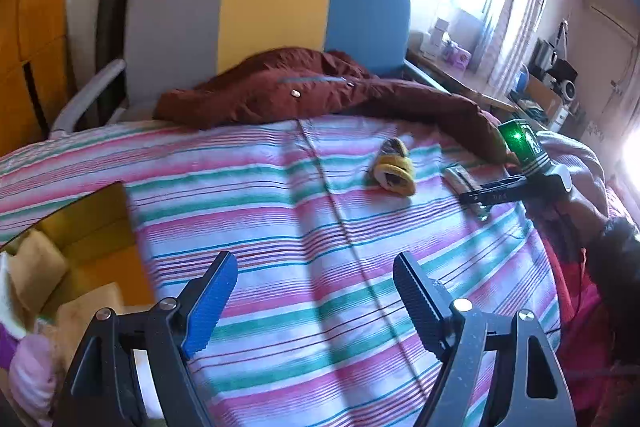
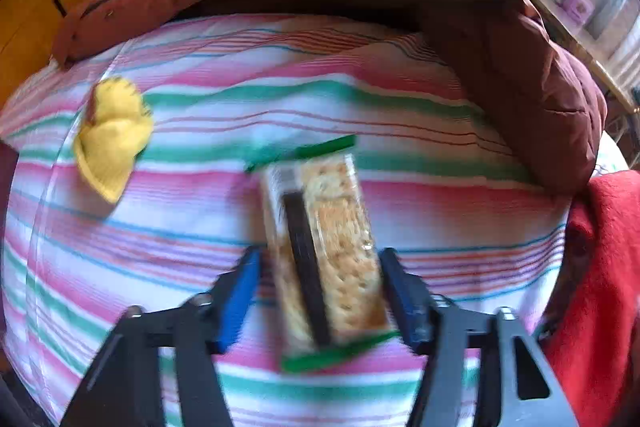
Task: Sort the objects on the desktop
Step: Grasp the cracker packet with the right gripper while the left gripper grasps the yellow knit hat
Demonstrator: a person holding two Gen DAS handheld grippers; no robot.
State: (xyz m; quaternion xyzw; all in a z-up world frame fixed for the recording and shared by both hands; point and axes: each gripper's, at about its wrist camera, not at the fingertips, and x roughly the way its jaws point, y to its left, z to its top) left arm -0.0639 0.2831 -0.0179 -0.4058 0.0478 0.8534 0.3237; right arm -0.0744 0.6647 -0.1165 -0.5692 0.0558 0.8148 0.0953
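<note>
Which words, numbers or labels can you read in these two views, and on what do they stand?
None can be read for certain.
Cracker packet: dark label strip, print blurred.
Right gripper arm: small pale marks, too small.
Green device: pattern only, no legible text.

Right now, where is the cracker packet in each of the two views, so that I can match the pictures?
Left wrist view: the cracker packet lies far right on the striped sheet, partly hidden by the right gripper.
Right wrist view: the packet is at centre, between the open fingers of the right gripper.
Shared landmark: the yellow sock, left of the packet.
</note>
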